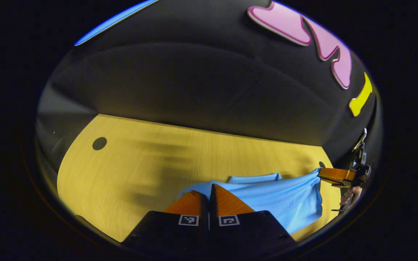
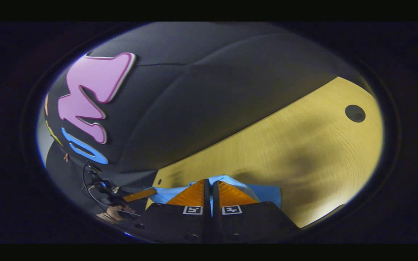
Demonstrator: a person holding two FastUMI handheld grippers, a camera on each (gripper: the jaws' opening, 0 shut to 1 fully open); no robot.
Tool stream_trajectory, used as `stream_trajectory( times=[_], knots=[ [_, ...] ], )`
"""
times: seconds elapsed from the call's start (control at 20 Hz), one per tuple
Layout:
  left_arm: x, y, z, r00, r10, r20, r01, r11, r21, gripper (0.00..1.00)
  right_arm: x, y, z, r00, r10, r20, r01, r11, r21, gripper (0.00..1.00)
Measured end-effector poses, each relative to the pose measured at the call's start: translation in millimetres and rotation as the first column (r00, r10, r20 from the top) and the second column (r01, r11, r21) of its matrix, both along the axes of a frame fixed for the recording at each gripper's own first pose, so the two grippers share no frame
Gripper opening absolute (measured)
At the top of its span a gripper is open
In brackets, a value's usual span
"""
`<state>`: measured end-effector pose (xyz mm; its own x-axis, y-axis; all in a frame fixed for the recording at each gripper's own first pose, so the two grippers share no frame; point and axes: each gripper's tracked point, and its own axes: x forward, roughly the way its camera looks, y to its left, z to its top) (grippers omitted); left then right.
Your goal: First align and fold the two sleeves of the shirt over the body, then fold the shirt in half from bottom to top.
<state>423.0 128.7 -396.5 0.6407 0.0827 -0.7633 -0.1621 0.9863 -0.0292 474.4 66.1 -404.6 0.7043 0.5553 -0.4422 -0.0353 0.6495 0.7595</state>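
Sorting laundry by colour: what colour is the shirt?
Light blue, plain; the shirt shows best in the left gripper view.

Left gripper (image 1: pixel 209 188): two wedge-shaped fingers at the bottom of the left gripper view, jaws pressed together with a thin seam between them, light blue cloth shirt (image 1: pixel 285 197) pinched at the tips. Also seen far left in the right gripper view, held level by a hand (image 2: pixel 113 212).

Right gripper (image 2: pixel 209 185): two fingers at the bottom of the right gripper view, jaws closed on the same cloth. Also seen far right in the left gripper view, level, gripping a raised corner of the shirt; a hand (image 1: pixel 350 195) grips its handle from below.
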Motion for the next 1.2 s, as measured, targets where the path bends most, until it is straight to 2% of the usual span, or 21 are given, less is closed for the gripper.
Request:
stream_trajectory(
  times=[0.05,0.1,0.15,0.2,0.25,0.3,0.35,0.5,0.55,0.6,0.7,0.9,1.05,1.1,1.15,1.2],
  knots=[
    [-1,3,-12,0.999,-0.002,-0.037,0.003,1.000,0.027,0.06,-1,2,-13,1.000,0.005,-0.025,-0.005,1.000,-0.014,0.05],
    [-2,7,-23,0.998,-0.005,-0.070,0.008,0.999,0.047,0.07,-4,3,-25,0.999,0.009,-0.045,-0.011,1.000,-0.028,0.00],
    [-2,8,-33,0.996,-0.005,-0.090,0.010,0.998,0.057,0.06,-6,4,-34,0.998,0.014,-0.060,-0.017,0.999,-0.042,0.04],
    [-3,10,-38,0.994,0.002,-0.111,0.005,0.998,0.063,0.06,-6,6,-37,0.998,0.017,-0.063,-0.021,0.998,-0.053,0.00],
    [-5,13,-41,0.992,0.010,-0.125,-0.001,0.997,0.074,0.06,-7,6,-37,0.998,0.019,-0.059,-0.022,0.998,-0.060,0.00],
    [-8,15,-46,0.990,0.015,-0.137,-0.004,0.996,0.084,0.08,-6,3,-35,0.998,0.016,-0.057,-0.021,0.997,-0.077,0.05],
    [-9,17,-42,0.990,0.012,-0.142,0.000,0.996,0.087,0.13,-8,5,-35,0.999,0.018,-0.049,-0.023,0.996,-0.088,0.00],
    [-8,24,-27,0.994,0.012,-0.105,0.000,0.994,0.112,0.61,-15,-3,-25,1.000,0.026,-0.016,-0.028,0.988,-0.149,0.46],
    [-7,25,-15,0.997,0.014,-0.080,-0.005,0.994,0.111,0.74,-16,-4,-20,1.000,0.030,0.001,-0.029,0.986,-0.165,0.61],
    [-8,24,-3,0.998,0.014,-0.055,-0.008,0.994,0.105,0.86,-20,-3,-12,0.999,0.036,0.018,-0.033,0.984,-0.178,0.65],
    [-11,18,29,1.000,0.002,0.007,-0.003,0.995,0.098,0.88,-24,-4,8,0.997,0.048,0.068,-0.032,0.975,-0.221,0.90],
    [-28,-12,103,0.988,-0.060,0.143,0.049,0.996,0.080,0.89,-45,-9,70,0.973,0.074,0.219,0.001,0.946,-0.326,0.95],
    [-58,-42,169,0.956,-0.129,0.262,0.111,0.990,0.083,0.89,-81,-5,140,0.936,0.089,0.340,0.042,0.932,-0.360,0.95],
    [-74,-53,189,0.942,-0.156,0.297,0.136,0.987,0.086,0.89,-95,-5,160,0.921,0.095,0.378,0.059,0.924,-0.377,0.86],
    [-92,-62,210,0.927,-0.178,0.330,0.155,0.983,0.094,0.89,-111,-4,181,0.906,0.104,0.411,0.074,0.916,-0.393,0.96],
    [-111,-73,229,0.912,-0.195,0.361,0.173,0.981,0.093,0.90,-129,-3,201,0.892,0.108,0.439,0.089,0.910,-0.404,0.96]
  ],
)
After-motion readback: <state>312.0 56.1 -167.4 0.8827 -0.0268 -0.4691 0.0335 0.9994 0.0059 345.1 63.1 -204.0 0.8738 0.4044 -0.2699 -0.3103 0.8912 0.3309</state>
